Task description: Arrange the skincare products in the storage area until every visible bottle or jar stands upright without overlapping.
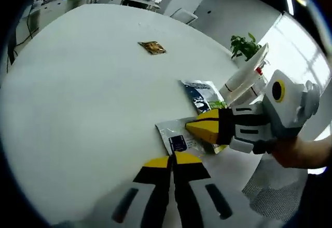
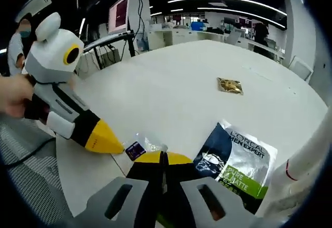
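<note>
A clear sachet with a purple label (image 1: pixel 178 143) (image 2: pixel 136 149) lies on the white round table (image 1: pixel 83 93) (image 2: pixel 171 82). My right gripper (image 2: pixel 162 158) (image 1: pixel 193 128) is shut, with the sachet's edge pinched between its yellow tips. The left gripper (image 1: pixel 171 160) (image 2: pixel 118 147) is shut too, its tips just short of the sachet's labelled end and holding nothing. Beyond it lies a dark blue and green L'Oreal sachet (image 1: pixel 203 96) (image 2: pixel 239 160). A white tube with red marks (image 1: pixel 244 77) (image 2: pixel 306 165) leans at the table's edge. It is partly hidden.
A small gold sachet (image 1: pixel 152 47) (image 2: pixel 230 85) lies alone farther out on the table. A grey mesh chair (image 1: pixel 270 194) (image 2: pixel 21 139) stands by the near edge. A potted plant (image 1: pixel 244 45) and office desks with a monitor (image 2: pixel 119 12) stand beyond the table.
</note>
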Demonstrator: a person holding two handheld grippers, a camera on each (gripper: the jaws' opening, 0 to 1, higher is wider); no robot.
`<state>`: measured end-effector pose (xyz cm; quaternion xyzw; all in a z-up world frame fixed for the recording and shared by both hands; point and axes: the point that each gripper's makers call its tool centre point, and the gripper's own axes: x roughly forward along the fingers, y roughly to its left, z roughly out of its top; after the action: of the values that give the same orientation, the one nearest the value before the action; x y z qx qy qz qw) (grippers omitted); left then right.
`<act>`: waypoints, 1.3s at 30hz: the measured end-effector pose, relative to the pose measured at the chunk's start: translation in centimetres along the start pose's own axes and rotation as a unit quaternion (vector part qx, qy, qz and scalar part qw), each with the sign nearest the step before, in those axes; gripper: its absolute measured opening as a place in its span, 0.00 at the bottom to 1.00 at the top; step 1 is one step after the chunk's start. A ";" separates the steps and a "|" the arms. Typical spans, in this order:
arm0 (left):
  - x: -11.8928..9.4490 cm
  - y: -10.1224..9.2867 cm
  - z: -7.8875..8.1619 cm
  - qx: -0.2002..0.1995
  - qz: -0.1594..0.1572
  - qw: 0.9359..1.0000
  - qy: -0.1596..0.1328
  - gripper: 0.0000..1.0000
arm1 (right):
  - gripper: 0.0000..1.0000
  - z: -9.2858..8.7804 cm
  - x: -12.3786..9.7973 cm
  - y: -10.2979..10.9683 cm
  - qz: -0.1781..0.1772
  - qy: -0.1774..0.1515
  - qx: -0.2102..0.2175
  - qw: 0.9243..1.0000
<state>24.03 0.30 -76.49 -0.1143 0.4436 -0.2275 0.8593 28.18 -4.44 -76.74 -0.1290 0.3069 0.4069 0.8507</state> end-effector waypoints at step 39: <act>2.0 -1.7 2.7 0.359 0.024 0.933 0.008 0.21 | 0.01 0.1 0.0 0.5 0.033 -0.006 -0.048 0.998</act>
<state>26.75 -2.21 -75.63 0.2142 0.3419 -0.3521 0.8446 27.90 -4.06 -76.65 -0.1573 0.2853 0.4495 0.8317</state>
